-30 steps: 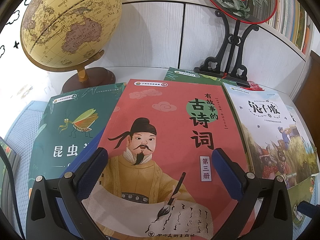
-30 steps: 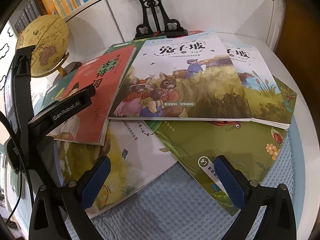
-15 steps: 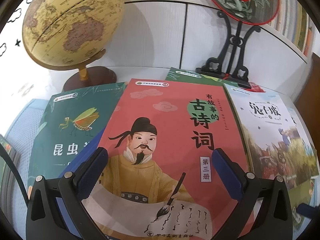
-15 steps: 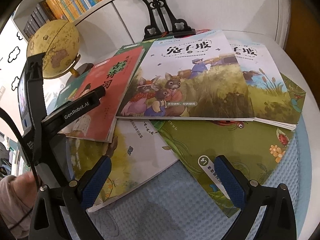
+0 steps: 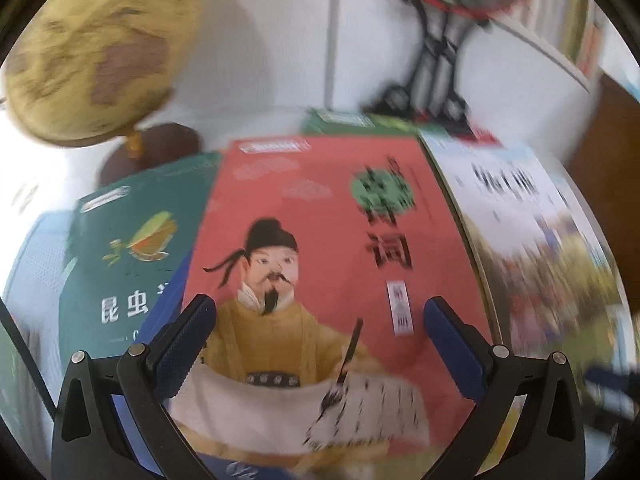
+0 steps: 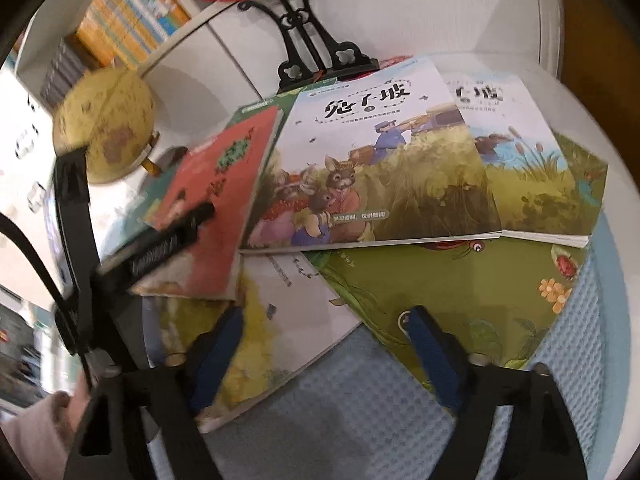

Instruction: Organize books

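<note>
Books lie fanned and overlapping on a blue mat [image 6: 568,368]: red book [image 5: 328,248] on top at centre-left, overlapping the green insect book [image 5: 120,248] to its left; rabbit book [image 6: 372,168] just right of the red one, atop a twin copy [image 6: 528,168] and a green garden book [image 6: 460,280]. Left gripper [image 5: 320,344] hangs over the red cover, jaws wide, nothing pinched. Right gripper [image 6: 328,352] jaws closing over the mat and lower book edges, nothing gripped. Globe [image 6: 106,126] and a black stand [image 6: 316,56] behind.
</note>
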`<control>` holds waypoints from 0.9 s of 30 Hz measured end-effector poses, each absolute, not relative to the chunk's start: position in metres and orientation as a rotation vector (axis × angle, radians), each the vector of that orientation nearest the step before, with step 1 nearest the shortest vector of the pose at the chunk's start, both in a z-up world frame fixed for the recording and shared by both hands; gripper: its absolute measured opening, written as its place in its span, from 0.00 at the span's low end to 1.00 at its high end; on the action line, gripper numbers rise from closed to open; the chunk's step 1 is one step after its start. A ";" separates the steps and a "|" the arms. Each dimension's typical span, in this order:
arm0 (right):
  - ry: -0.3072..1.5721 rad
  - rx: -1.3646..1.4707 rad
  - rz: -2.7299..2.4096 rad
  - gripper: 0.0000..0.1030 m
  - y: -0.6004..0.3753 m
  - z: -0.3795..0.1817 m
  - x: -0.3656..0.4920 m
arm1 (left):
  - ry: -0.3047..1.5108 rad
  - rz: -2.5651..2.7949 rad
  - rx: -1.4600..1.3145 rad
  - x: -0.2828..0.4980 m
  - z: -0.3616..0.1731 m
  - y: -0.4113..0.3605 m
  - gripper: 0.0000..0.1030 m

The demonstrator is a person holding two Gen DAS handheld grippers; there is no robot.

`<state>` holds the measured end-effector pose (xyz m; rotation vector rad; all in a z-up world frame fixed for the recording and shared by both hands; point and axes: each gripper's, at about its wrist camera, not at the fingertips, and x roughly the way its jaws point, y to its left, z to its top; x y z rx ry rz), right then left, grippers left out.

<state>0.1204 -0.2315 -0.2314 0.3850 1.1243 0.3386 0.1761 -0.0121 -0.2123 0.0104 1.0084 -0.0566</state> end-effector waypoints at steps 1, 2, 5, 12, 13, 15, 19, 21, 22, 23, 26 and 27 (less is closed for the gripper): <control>1.128 0.412 0.348 0.66 -0.236 -0.230 0.123 | 1.082 -0.093 0.037 0.184 -0.211 -0.011 1.00; 1.121 0.429 0.356 0.65 -0.240 -0.227 0.126 | 1.117 -0.111 0.048 0.189 -0.210 -0.011 1.00; 1.057 0.428 0.330 0.65 -0.257 -0.212 0.137 | 1.198 -0.170 0.094 0.211 -0.209 -0.014 1.00; 1.036 0.450 0.290 0.59 -0.303 -0.209 0.184 | 1.413 -0.074 0.018 0.262 -0.213 -0.029 0.99; 1.054 0.453 0.296 0.58 -0.306 -0.214 0.196 | 1.403 -0.153 -0.044 0.264 -0.207 -0.038 0.99; 1.078 0.427 0.286 0.53 -0.308 -0.223 0.209 | 1.371 -0.267 -0.152 0.261 -0.200 -0.052 0.99; 1.115 0.465 0.296 0.37 -0.313 -0.242 0.222 | 1.355 -0.280 -0.097 0.257 -0.206 -0.095 0.99; 1.105 0.460 0.297 0.32 -0.312 -0.243 0.221 | 1.341 -0.357 -0.071 0.249 -0.206 -0.121 0.98; 1.105 0.461 0.301 0.31 -0.312 -0.244 0.219 | 1.342 -0.407 -0.077 0.244 -0.206 -0.131 0.98; 1.107 0.479 0.311 0.30 -0.313 -0.245 0.216 | 1.345 -0.443 -0.087 0.240 -0.206 -0.139 0.98; 1.112 0.555 0.347 0.28 -0.318 -0.249 0.201 | 1.363 -0.537 -0.150 0.222 -0.207 -0.158 0.98; 1.114 0.578 0.359 0.28 -0.320 -0.250 0.193 | 1.369 -0.569 -0.176 0.216 -0.207 -0.161 0.98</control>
